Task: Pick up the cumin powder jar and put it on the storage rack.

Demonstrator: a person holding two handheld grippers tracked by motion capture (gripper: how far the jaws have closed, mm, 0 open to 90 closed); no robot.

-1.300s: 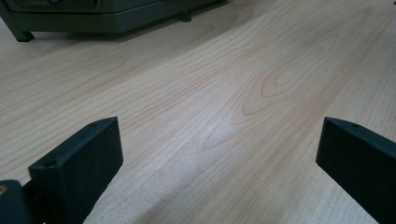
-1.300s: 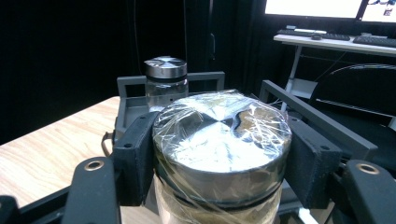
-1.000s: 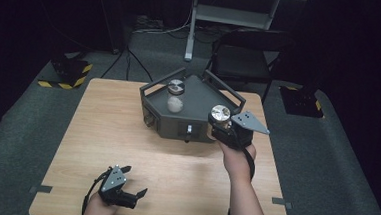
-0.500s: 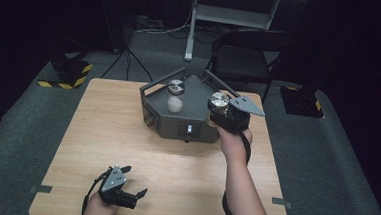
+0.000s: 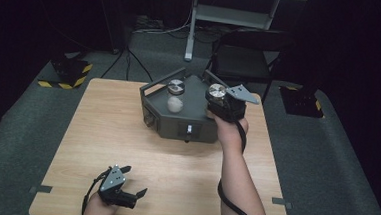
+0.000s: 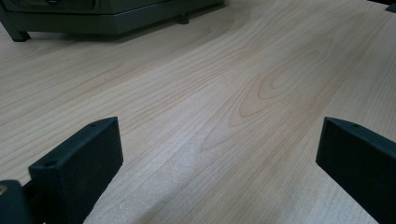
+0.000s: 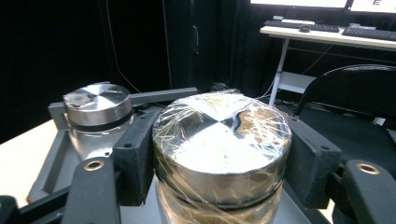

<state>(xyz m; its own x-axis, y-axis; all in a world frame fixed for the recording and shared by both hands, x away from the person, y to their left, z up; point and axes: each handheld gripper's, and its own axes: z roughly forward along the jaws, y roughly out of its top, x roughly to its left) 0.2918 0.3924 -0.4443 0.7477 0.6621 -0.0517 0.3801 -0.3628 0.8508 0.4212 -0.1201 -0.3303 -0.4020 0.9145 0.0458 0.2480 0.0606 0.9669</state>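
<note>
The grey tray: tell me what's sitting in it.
The grey tray holds a metal-lidded jar with something white inside. The right gripper grips a plastic-wrapped jar over it; its contents are unclear.

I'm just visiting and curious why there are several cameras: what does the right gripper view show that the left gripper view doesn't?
Right gripper view alone: its jaws are clamped on the metal lid of a plastic-wrapped jar, with a second jar behind at left, plus a desk with keyboards and a black chair.

Left gripper view alone: two jaws standing wide apart over bare wood, nothing between them.

Both: the grey tray and the wooden table.
</note>
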